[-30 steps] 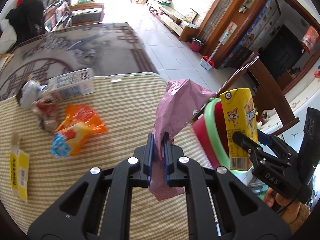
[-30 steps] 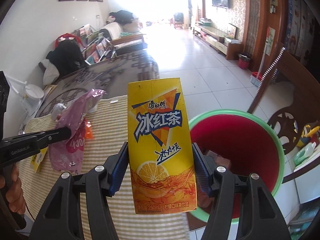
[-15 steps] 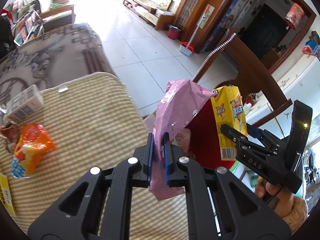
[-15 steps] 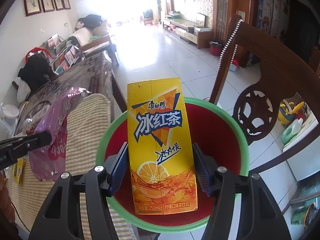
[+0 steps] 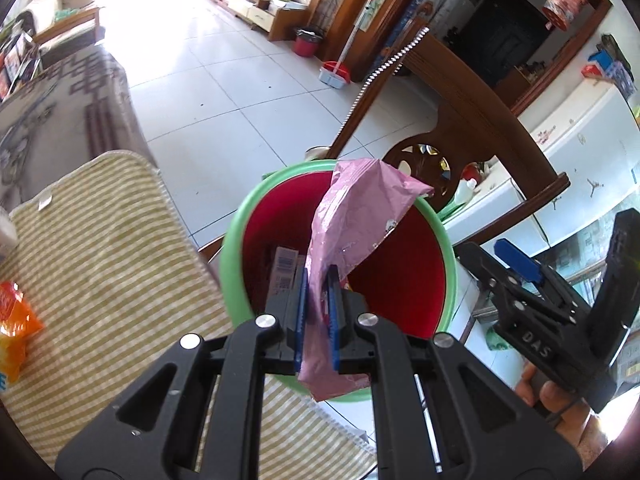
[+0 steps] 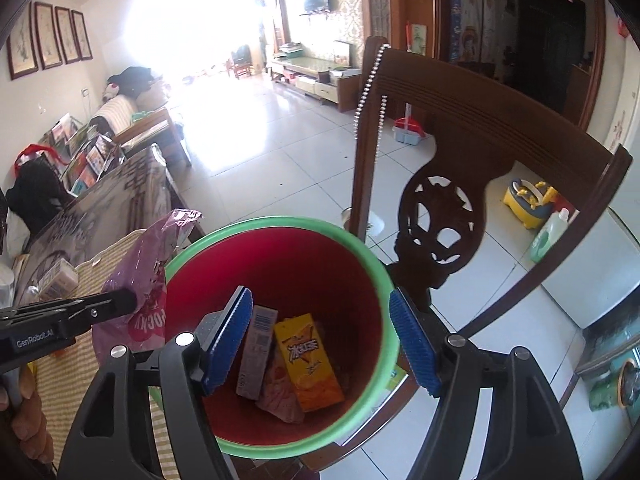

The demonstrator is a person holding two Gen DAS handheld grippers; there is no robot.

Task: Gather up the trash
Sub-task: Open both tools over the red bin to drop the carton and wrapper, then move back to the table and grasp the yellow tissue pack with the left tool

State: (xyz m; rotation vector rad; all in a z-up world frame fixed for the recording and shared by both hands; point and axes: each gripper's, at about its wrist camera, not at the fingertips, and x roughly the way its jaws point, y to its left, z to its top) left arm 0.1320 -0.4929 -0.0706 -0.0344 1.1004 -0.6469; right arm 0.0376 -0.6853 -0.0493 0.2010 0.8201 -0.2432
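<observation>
Left tool [image 5: 316, 312]: its blue pads are closed tight on the lower part of a crinkled pink plastic wrapper [image 5: 360, 216], which is held upright above the bin opening; in the right wrist view the same tool [image 6: 134, 300] is seen at the left edge, with the wrapper [image 6: 150, 264] just outside the bin's near-left rim
Right tool [image 6: 322, 336]: its jaws have just been opening and now stand wide apart, with nothing gripped between the blue pads; it is poised over the bin mouth; in the left wrist view it [image 5: 504, 260] is seen beside the bin's right side, held by a hand [image 5: 548, 396]
Bin: a round bucket with a green rim and red inner wall [image 6: 372, 276] is seen beside the desk edge and in front of a dark carved wooden chair [image 6: 440, 216]
Bin contents: a yellow iced-tea drink carton [image 6: 308, 360] is lying on the bottom, touching a pale barcoded box [image 6: 258, 348] on its left and overlapping a pinkish wrapper [image 6: 280, 392]
Desk: a surface covered by a beige striped cloth [image 5: 108, 264]; an orange snack bag [image 5: 16, 328] is left on it at the far left edge of the left wrist view
</observation>
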